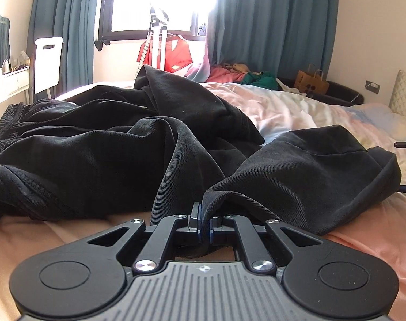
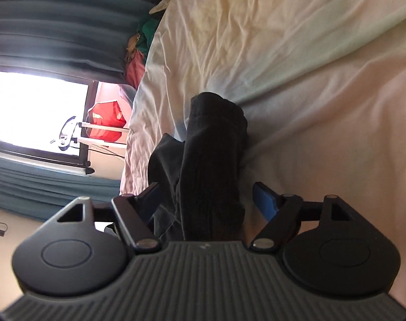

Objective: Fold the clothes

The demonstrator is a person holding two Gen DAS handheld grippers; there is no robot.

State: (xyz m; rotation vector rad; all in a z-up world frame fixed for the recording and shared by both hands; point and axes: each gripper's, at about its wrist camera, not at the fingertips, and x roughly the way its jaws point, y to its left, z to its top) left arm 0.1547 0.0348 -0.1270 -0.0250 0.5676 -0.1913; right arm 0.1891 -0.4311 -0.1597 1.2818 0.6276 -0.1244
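Left wrist view: left gripper (image 1: 205,220) at lower centre, jaws closed tight on a hem fold of the black garment (image 1: 109,147). The garment sprawls crumpled across the middle of the frame on the bed (image 1: 296,107), its ribbed waistband at far left.

Background: teal curtains (image 1: 269,26) flank a bright window (image 1: 162,0); a red cloth (image 1: 180,54) hangs below the window; a paper bag (image 1: 311,81) sits at upper right.

Right wrist view, rolled sideways: right gripper (image 2: 208,200) at lower centre, jaws spread wide. A strip of the black garment (image 2: 213,160) lies between the blue pads (image 2: 265,203); neither pad presses on it. Pale sheet fills the right side.
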